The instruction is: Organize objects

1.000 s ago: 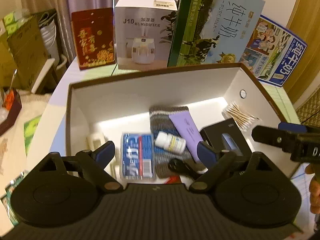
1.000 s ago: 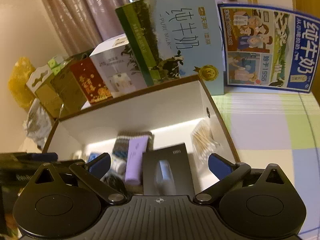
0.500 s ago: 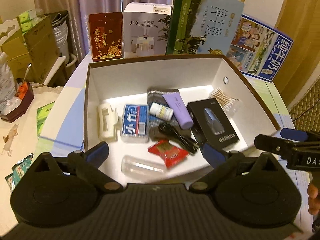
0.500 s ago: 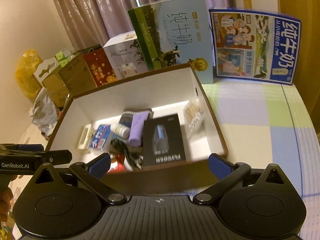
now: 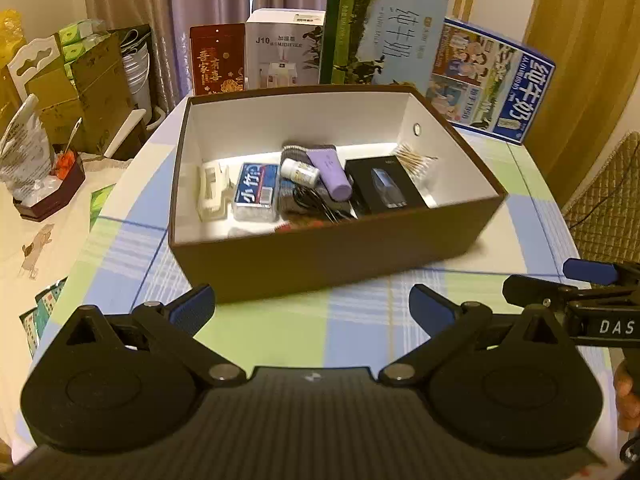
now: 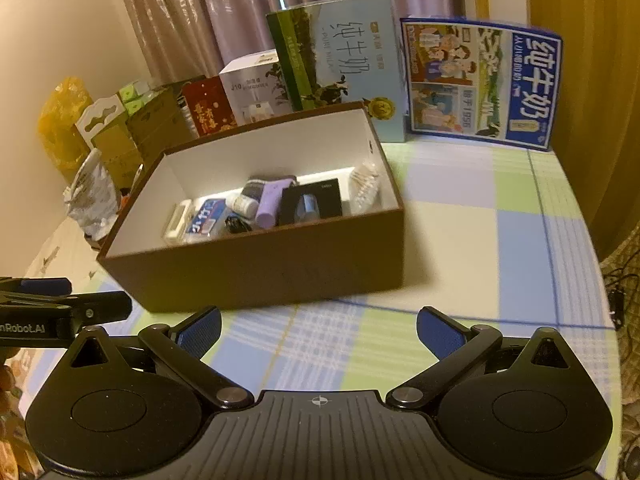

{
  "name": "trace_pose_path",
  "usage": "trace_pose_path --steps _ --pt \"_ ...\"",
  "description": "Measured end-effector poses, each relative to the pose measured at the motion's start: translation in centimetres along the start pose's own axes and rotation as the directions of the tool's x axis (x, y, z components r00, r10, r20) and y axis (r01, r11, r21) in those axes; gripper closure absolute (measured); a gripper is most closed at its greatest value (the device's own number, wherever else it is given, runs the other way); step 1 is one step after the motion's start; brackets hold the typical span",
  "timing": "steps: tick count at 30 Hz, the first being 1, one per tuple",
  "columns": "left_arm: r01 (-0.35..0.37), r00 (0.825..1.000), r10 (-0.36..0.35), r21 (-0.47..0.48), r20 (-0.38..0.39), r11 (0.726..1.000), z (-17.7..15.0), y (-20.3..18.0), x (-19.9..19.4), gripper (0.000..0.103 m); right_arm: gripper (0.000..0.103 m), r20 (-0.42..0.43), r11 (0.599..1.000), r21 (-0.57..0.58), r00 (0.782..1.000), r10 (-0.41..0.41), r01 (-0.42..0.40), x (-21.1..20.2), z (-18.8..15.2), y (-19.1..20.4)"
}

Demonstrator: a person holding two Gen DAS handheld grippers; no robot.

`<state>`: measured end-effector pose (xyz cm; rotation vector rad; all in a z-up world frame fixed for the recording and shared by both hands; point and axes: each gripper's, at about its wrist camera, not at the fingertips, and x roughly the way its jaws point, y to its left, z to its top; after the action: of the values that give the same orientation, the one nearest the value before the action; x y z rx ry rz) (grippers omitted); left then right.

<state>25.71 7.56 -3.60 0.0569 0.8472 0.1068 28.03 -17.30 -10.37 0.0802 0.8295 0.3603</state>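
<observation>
Both grippers drawn back from the brown cardboard box (image 5: 336, 256), left gripper (image 5: 312, 308) and right gripper (image 6: 318, 330) wide open, empty, over checked cloth (image 6: 460, 248).

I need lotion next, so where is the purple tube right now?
In the left wrist view, the purple tube lies mid-box in the brown box, between the small white bottle and the black case.

1. I see the box (image 5: 332, 256) on the table (image 5: 360, 320), ahead of both grippers.
2. In it, left to right: clip (image 5: 211, 192), pack (image 5: 257, 191), bottle (image 5: 300, 171) on a cloth (image 5: 289, 196), tube (image 5: 330, 174), case (image 5: 384, 186), swabs (image 5: 416, 158) at the right wall.
3. A cable (image 5: 316, 204) lies before the bottle.
4. Behind the box stand four cartons (image 5: 384, 36).
5. The right gripper (image 5: 560, 284) sits right of the left gripper (image 5: 312, 306).
</observation>
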Motion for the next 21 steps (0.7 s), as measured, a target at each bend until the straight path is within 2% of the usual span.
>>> trace_pose_path --steps 4,12,21 --pt "-0.024 1.0 0.024 0.012 0.004 1.0 -1.9 -1.1 -1.7 0.001 0.002 -0.01 1.0 -0.021 1.0 -0.011 0.011 -1.6 -1.4 -0.2" --pt "-0.019 1.0 0.019 -0.014 -0.002 1.0 -5.4 -2.9 -4.8 0.001 0.002 -0.026 0.999 -0.042 1.0 -0.013 0.012 -4.6 -3.8 -0.7" --pt "-0.03 0.999 0.03 -0.042 -0.014 0.999 -8.0 -3.7 -7.3 0.002 0.002 -0.035 0.998 -0.06 0.999 0.006 -0.008 -7.3 -5.4 -0.4"
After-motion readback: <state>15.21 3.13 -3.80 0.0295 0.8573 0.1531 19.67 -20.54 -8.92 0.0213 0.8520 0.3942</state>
